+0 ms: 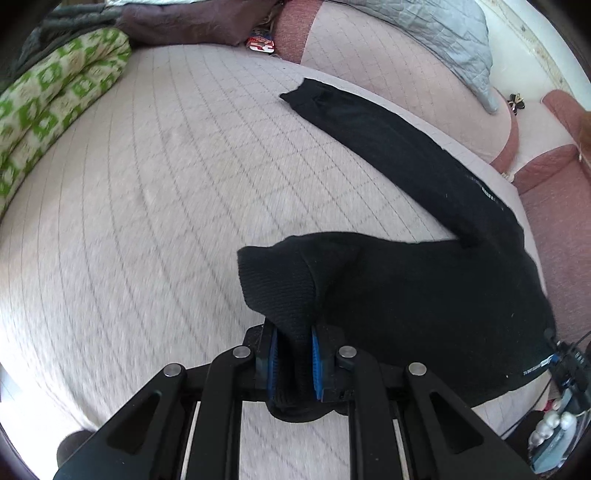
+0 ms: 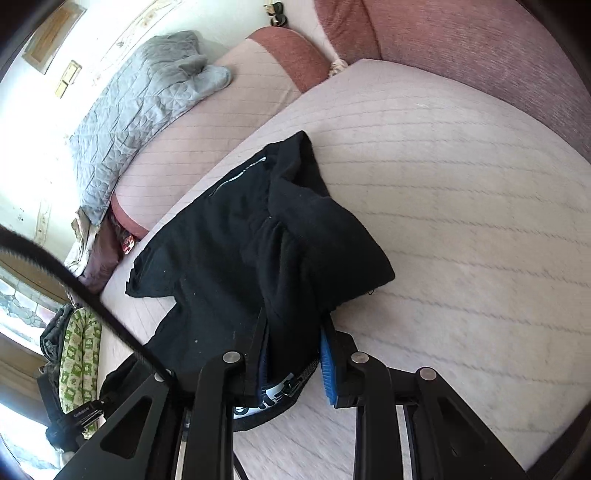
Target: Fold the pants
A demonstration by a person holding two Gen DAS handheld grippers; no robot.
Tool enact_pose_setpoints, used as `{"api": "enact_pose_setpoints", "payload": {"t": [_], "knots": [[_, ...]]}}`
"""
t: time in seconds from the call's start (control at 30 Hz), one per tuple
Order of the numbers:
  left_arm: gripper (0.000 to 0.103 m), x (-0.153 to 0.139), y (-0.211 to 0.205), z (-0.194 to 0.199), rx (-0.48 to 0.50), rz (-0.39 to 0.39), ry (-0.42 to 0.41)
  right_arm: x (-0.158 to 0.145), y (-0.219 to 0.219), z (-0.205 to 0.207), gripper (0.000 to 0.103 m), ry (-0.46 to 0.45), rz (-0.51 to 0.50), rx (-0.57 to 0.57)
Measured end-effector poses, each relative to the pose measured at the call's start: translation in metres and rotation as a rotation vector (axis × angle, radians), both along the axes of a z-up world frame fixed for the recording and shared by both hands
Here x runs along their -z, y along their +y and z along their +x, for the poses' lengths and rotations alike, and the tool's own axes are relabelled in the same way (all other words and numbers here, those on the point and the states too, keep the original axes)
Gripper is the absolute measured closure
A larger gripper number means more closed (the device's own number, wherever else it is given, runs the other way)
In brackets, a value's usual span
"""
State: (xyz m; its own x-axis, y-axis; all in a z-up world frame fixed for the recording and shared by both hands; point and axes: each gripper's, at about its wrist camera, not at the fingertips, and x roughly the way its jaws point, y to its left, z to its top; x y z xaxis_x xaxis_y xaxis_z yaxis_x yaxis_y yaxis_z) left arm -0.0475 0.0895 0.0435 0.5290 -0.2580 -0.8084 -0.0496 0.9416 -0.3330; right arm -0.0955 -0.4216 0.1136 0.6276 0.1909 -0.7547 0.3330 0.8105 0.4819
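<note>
Black pants [image 1: 424, 295] lie on a pale quilted mattress [image 1: 166, 192]. One leg [image 1: 388, 133] stretches away toward the far right edge. My left gripper [image 1: 294, 363] is shut on a ribbed cuff of the pants, the black cloth pinched between its blue pads [image 1: 317, 363] and lifted off the mattress. In the right wrist view the pants [image 2: 258, 251] are bunched in a raised fold. My right gripper [image 2: 291, 363] is shut on the waist end, where a zipper and a white label show between the blue pads [image 2: 328, 371].
A green-and-white patterned blanket [image 1: 55, 107] is rolled up at the left. A grey quilted blanket [image 2: 136, 107] lies on the reddish sofa back [image 2: 461, 48]. A dark brown cloth [image 1: 192, 22] lies at the far side. A cable [image 2: 74, 288] crosses the right wrist view.
</note>
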Motion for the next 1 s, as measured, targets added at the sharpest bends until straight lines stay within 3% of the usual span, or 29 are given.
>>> {"api": "enact_pose_setpoints", "payload": {"t": [0.13,0.17,0.23,0.33,0.43,0.6,0.67,0.73,0.77,0.87,1.0], "knots": [[0.089,0.010,0.003,-0.017,0.022,0.002,0.024,0.002,-0.018,-0.030,0.077,0.018,0.000,0.033],[0.089,0.012,-0.014,-0.018,0.012,0.019,0.042,0.003,-0.023,-0.037,0.077,0.027,0.004,0.041],[0.087,0.021,-0.019,-0.022,0.036,0.087,0.041,0.010,-0.028,-0.046,0.069,0.051,-0.011,0.036],[0.084,0.017,-0.011,-0.029,0.055,0.094,0.017,0.012,-0.035,-0.059,0.064,0.083,-0.060,0.060],[0.072,0.007,-0.012,-0.039,0.030,0.102,-0.035,0.002,-0.044,-0.069,0.064,0.076,-0.087,0.082],[0.068,-0.010,-0.003,-0.050,-0.056,0.123,-0.081,-0.036,-0.047,-0.089,0.063,-0.014,-0.237,0.125],[0.066,-0.017,0.000,-0.055,-0.089,0.135,-0.101,-0.057,-0.031,-0.097,0.047,-0.094,-0.380,0.146],[0.058,-0.024,0.002,-0.059,-0.107,0.151,-0.119,-0.074,-0.014,-0.097,0.005,-0.199,-0.507,0.176],[0.057,-0.027,0.002,-0.061,-0.114,0.168,-0.128,-0.081,-0.008,-0.097,0.000,-0.259,-0.537,0.180],[0.055,-0.037,0.000,-0.061,-0.108,0.209,-0.142,-0.085,-0.004,-0.061,0.002,-0.213,-0.443,0.087],[0.053,-0.048,-0.004,-0.045,-0.085,0.222,-0.109,-0.067,0.009,-0.007,0.024,-0.128,-0.260,-0.058]]}}
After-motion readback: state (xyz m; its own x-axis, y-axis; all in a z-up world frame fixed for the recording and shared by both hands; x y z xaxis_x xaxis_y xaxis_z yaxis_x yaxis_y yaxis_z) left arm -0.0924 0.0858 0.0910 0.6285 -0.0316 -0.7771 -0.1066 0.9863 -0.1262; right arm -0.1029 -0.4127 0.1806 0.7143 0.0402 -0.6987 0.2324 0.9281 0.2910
